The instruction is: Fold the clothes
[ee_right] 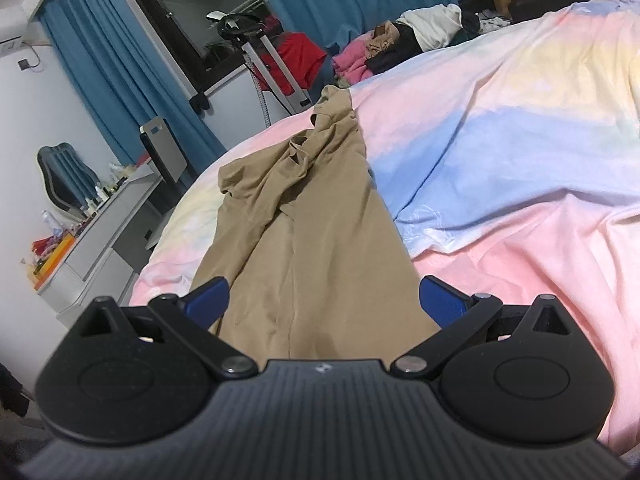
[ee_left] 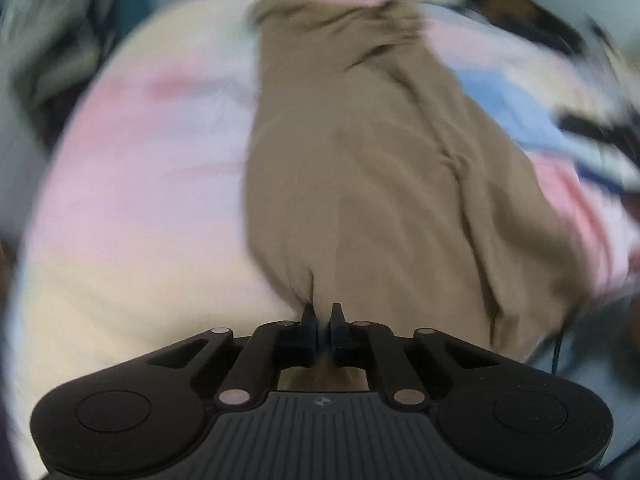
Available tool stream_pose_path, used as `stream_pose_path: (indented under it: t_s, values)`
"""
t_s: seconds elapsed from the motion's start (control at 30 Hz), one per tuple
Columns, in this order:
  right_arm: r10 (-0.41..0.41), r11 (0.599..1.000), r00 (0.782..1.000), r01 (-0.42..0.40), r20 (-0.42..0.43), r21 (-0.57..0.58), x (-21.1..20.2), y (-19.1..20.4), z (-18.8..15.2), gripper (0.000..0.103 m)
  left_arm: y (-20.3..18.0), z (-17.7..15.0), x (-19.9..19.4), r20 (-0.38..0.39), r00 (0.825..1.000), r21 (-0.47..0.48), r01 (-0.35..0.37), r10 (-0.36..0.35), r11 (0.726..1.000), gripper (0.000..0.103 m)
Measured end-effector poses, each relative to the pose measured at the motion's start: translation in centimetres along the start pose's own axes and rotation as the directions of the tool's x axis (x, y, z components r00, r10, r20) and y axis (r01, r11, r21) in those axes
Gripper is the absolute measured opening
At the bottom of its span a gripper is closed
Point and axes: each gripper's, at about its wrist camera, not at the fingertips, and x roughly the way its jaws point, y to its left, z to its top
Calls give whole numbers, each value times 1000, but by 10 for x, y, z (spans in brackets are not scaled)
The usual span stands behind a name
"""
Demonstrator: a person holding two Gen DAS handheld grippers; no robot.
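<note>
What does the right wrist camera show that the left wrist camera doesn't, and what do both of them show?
Only the right wrist view shows the room clearly: the blue curtains, the desk, the pile of clothes at the far end, and the right gripper, open over the near end of the garment. Only the left wrist view, which is blurred, shows the left gripper shut on the fabric's edge. Both show the tan garment lying stretched out on the pastel bedspread.

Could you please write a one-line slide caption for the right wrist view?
Open right gripper poised over tan garment stretched across a pastel bedsheet.
</note>
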Motion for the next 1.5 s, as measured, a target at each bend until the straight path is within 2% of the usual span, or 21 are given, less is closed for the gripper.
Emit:
stream_pose_path:
  t_s: [0.13,0.2,0.3,0.4,0.5,0.6,0.67,0.73,0.8,0.87,0.9,0.93,0.97,1.03,1.1,1.13,1.23,1.33,1.4,1.47,1.5]
  values:
    - [4,1000,1000,-4,-6,8,0,-2,1,103,-50,-7,-22,96,995,233,-28,6,972,5]
    - [4,1000,1000,-4,-7,11,0,-3,1,103,-67,-11,-22,105,994,279,-15,-15,960,5]
    - [9,1000,1000,-9,-12,16,1,-4,1,103,-79,-17,-4,44,997,285,52,-68,957,5]
    - [35,999,999,-34,-15,22,0,-4,1,103,-75,-22,14,-31,995,244,98,-93,965,5]
    - [84,996,996,-84,-11,28,-3,-2,0,103,-61,-21,13,-32,986,174,165,-162,971,10]
    - [96,995,995,-96,-28,21,1,2,1,103,-49,-24,1,13,969,137,243,-247,960,27]
    - [96,995,994,-95,-53,15,6,4,1,103,-41,-25,-7,51,959,109,273,-280,956,56]
    - [71,997,994,-72,-83,-3,11,5,2,103,-29,-23,-12,96,946,42,308,-311,951,64]
    - [41,999,995,-42,-96,-11,12,0,4,100,-12,-19,-9,134,938,-65,330,-320,942,69]
    - [12,1000,994,-11,-113,16,14,-9,5,94,6,-16,-1,156,945,-185,315,-289,931,80]
    - [-2,999,991,9,-137,49,18,-16,5,84,14,-15,4,148,954,-239,289,-259,927,80]
    - [-16,996,986,29,-163,81,22,-22,5,77,20,-13,10,126,964,-280,262,-235,923,80]
    - [-28,992,982,50,-189,113,26,-29,4,72,25,-12,16,103,966,-312,257,-237,915,80]
    - [-29,975,969,82,-246,207,34,-45,0,72,32,-11,29,61,962,-368,269,-266,890,79]
    - [-30,960,960,105,-278,260,38,-55,-4,71,34,-10,38,26,957,-383,275,-287,882,78]
    - [-33,957,958,112,-285,268,39,-57,-6,70,33,-9,40,17,951,-378,292,-309,879,78]
    - [-35,960,951,118,-308,254,42,-55,-12,71,30,-11,50,-9,911,-379,378,-412,845,78]
    - [-17,958,939,114,-343,265,42,-54,-18,71,22,-14,54,-46,900,-340,395,-434,854,72]
    - [-12,958,925,119,-379,260,39,-53,-20,71,19,-16,53,-56,901,-322,391,-430,862,68]
    - [-34,972,923,121,-383,204,31,-46,-14,72,19,-17,50,-58,912,-320,368,-405,873,49]
    - [-46,977,922,121,-383,174,27,-43,-11,72,19,-17,50,-57,914,-322,363,-401,874,45]
